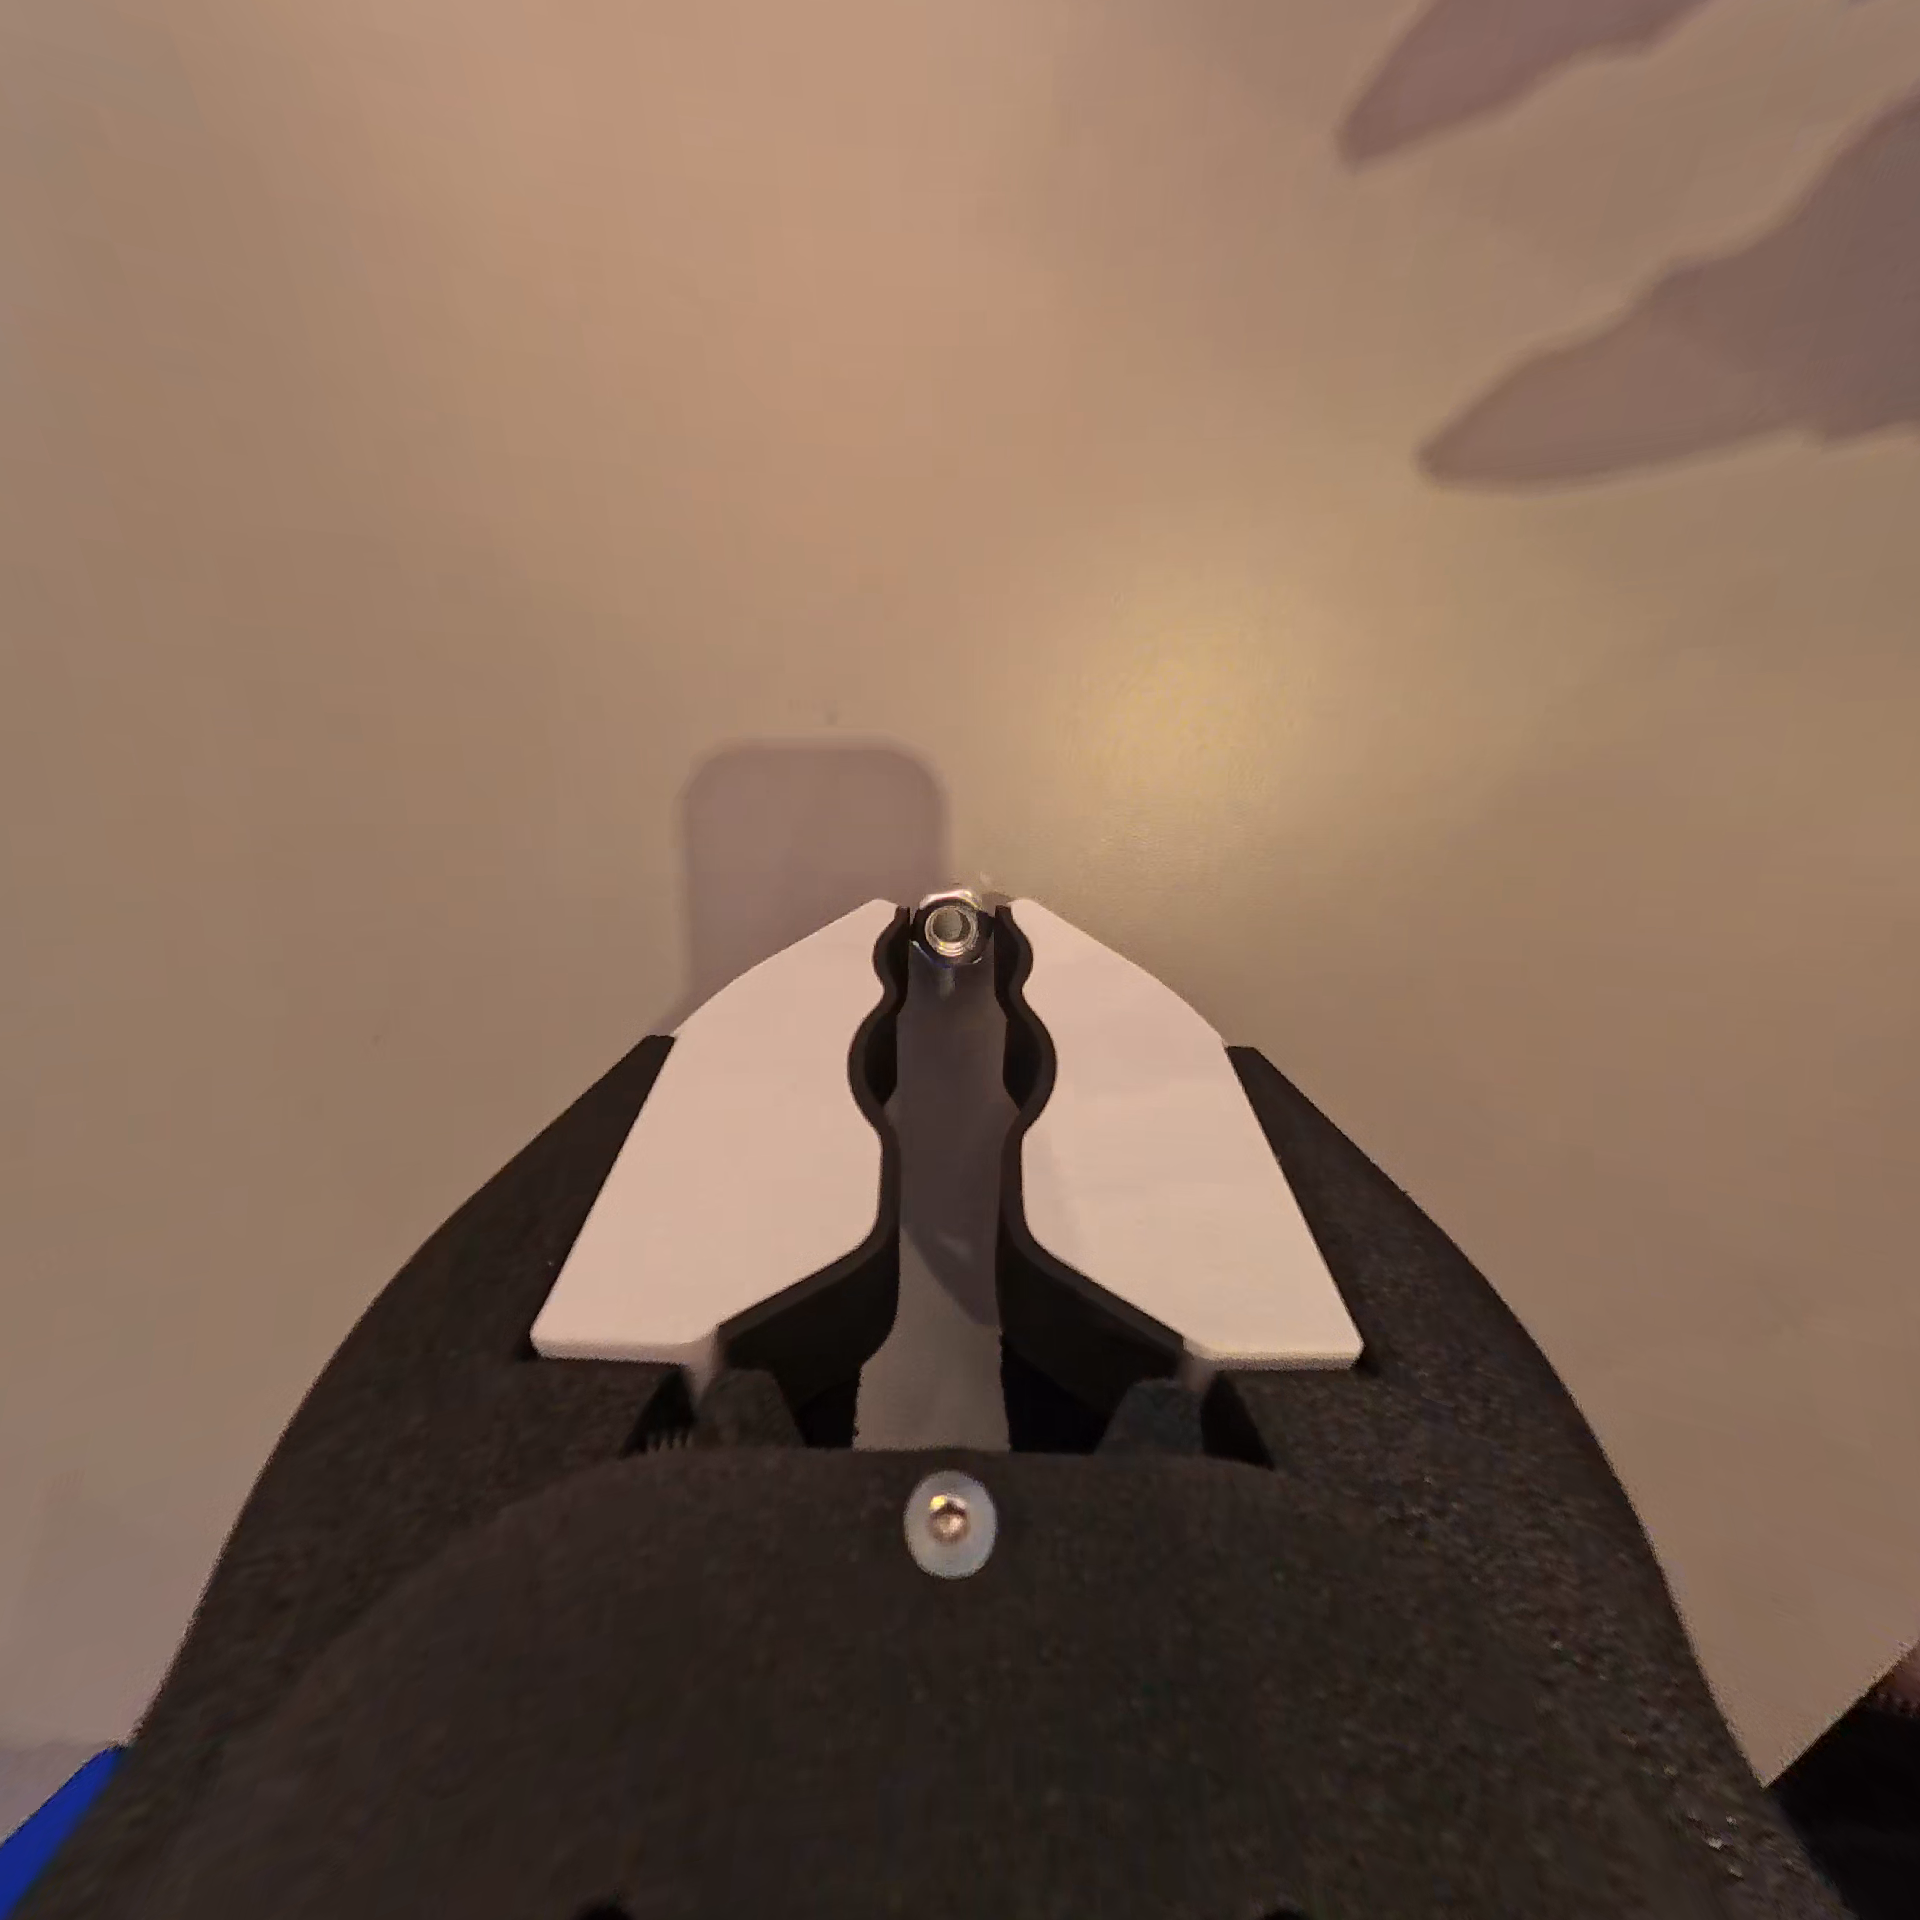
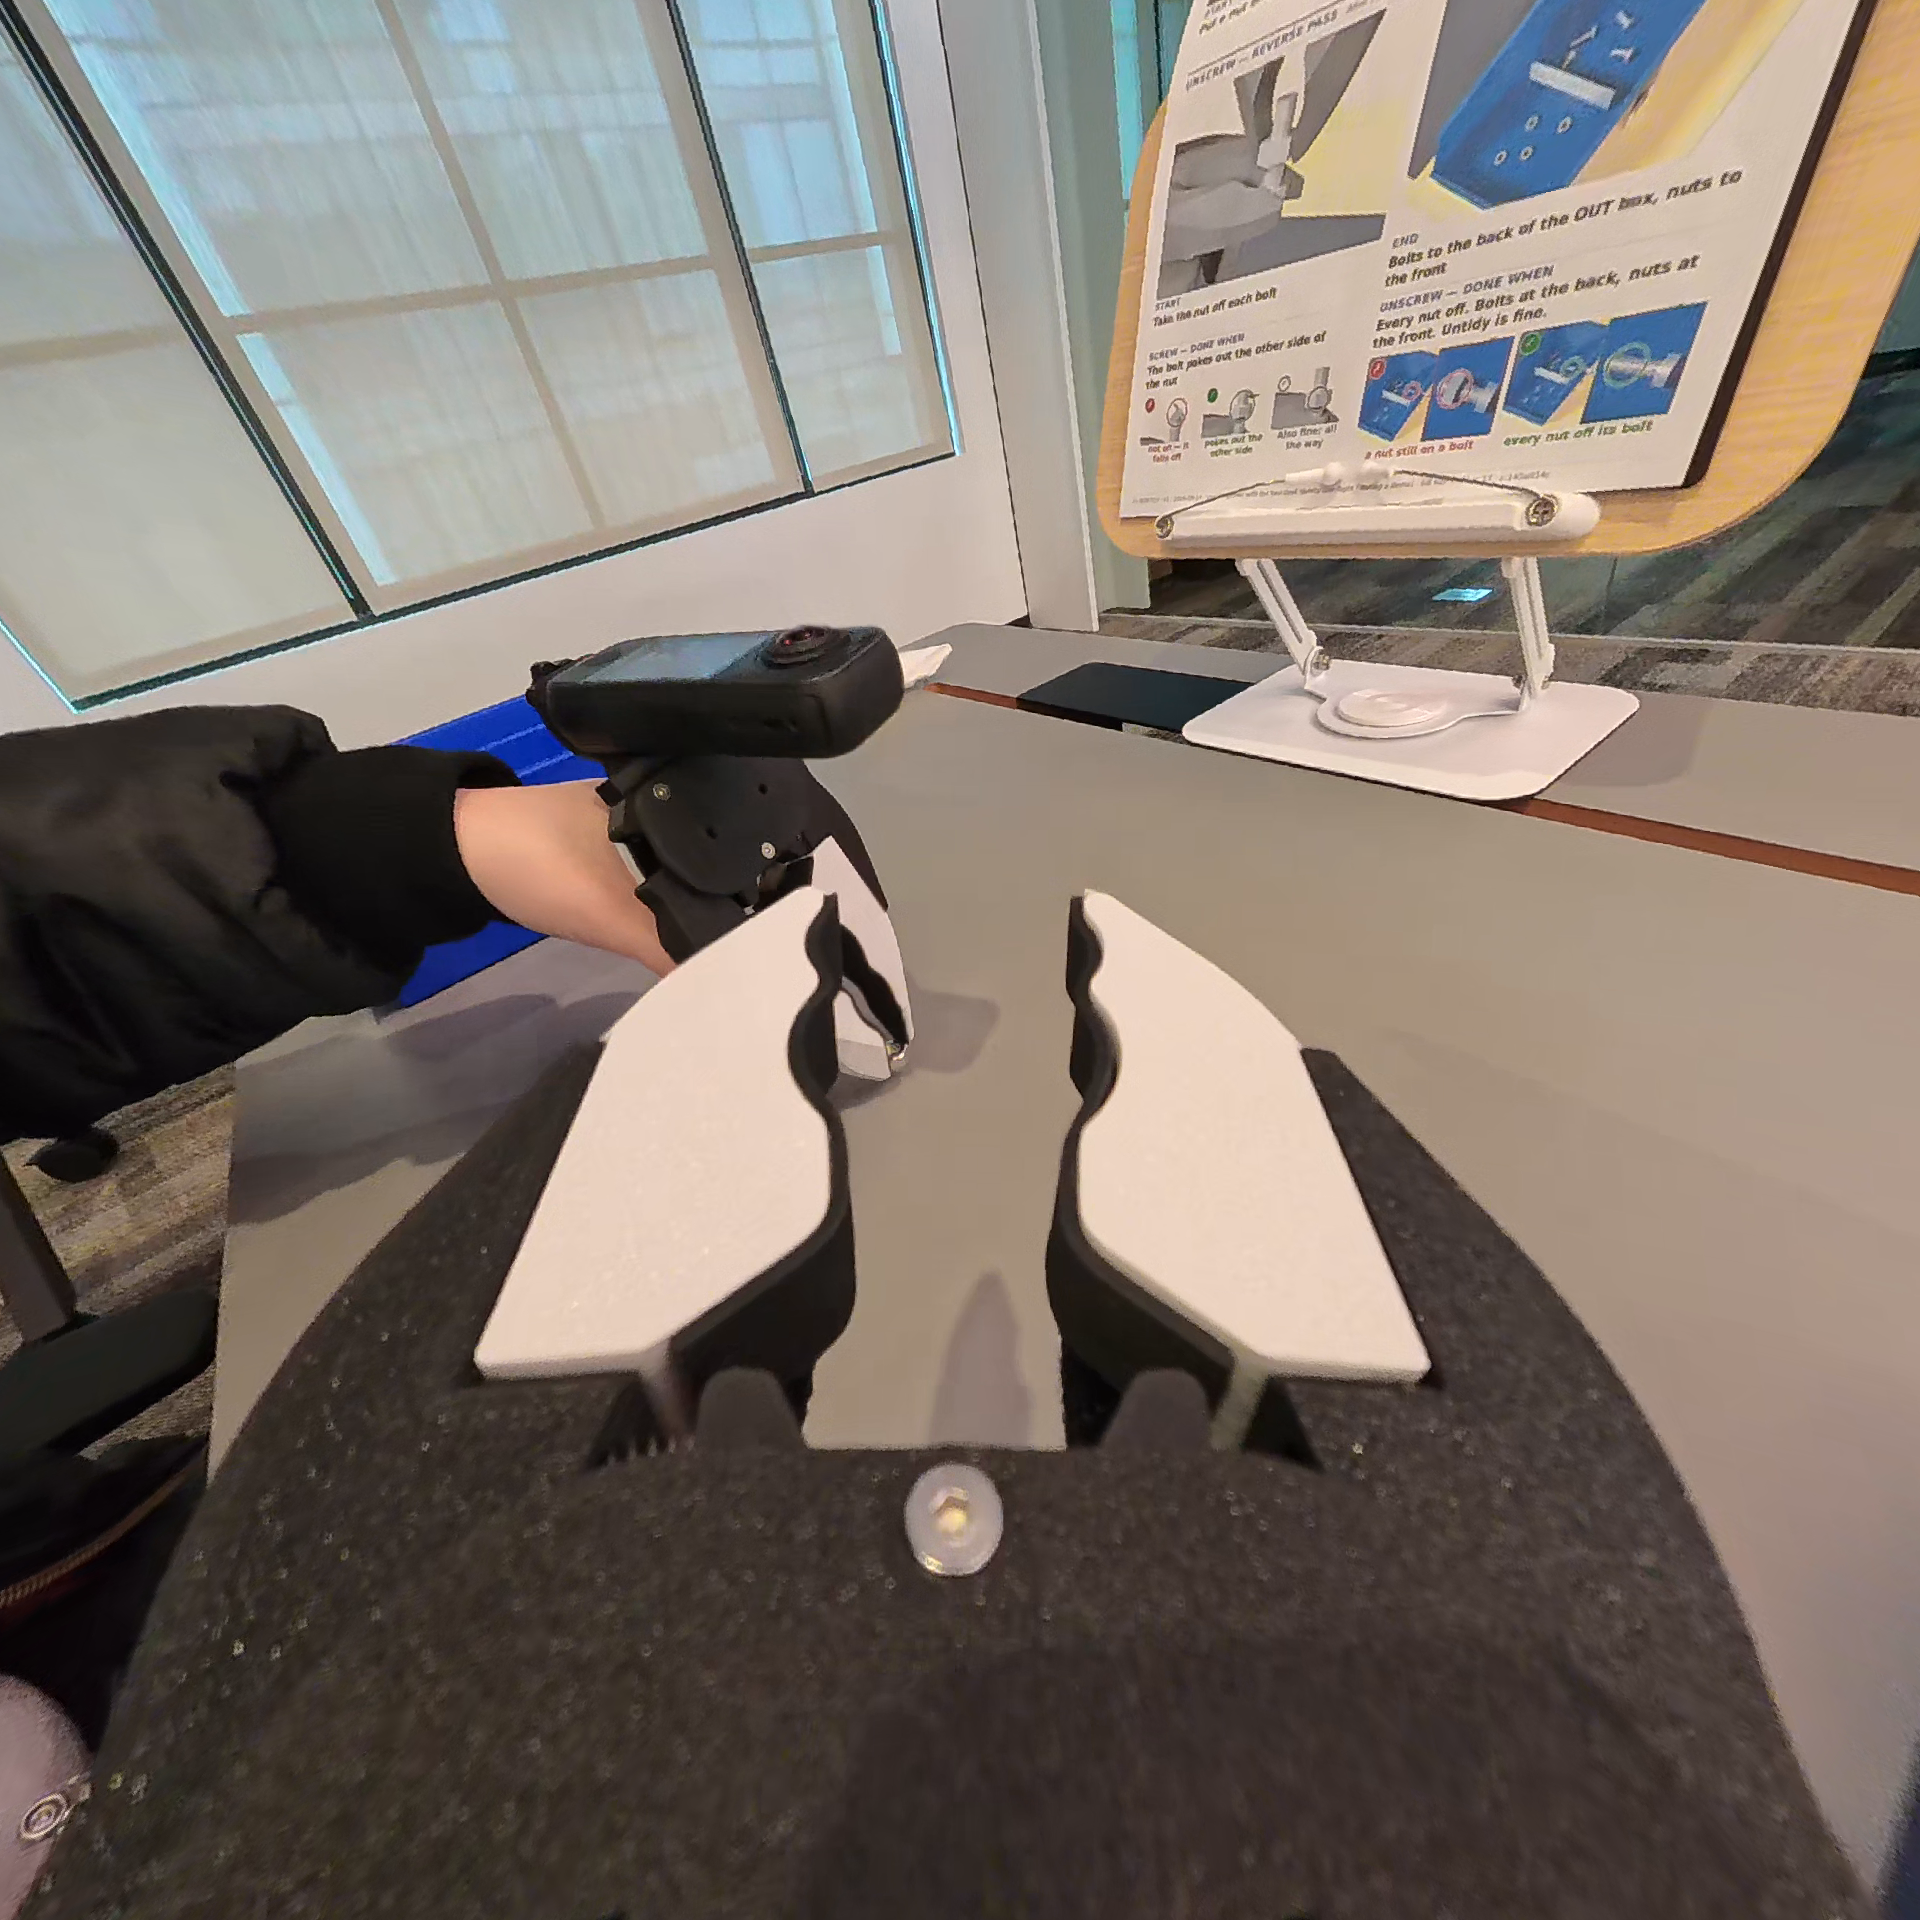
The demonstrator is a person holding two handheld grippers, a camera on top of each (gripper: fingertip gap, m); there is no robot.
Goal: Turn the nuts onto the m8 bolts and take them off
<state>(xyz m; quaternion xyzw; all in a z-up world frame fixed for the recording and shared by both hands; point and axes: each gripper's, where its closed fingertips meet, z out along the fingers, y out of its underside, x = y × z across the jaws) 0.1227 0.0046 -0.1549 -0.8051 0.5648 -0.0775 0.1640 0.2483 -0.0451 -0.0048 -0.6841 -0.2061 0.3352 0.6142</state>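
Left wrist view: L gripper (image 1: 948, 925) jaws clamp silver nut (image 1: 948, 923) at table (image 1: 416, 520); R gripper (image 2: 951, 914) jaws spread, bare.

Bolt (image 1: 948, 928) shank hidden behind its own head, blue box (image 2: 488, 821) mostly hidden behind sleeve (image 2: 208, 883) and left hand-held gripper (image 2: 896, 1049), instruction sheet (image 2: 1455, 260) cut off at top edge

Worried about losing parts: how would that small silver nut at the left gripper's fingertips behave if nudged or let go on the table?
The nut looks like rigid, shiny metal, so probably slippery between the fingertips. Being tiny, it could skid across the smooth table; on edge it might roll briefly.
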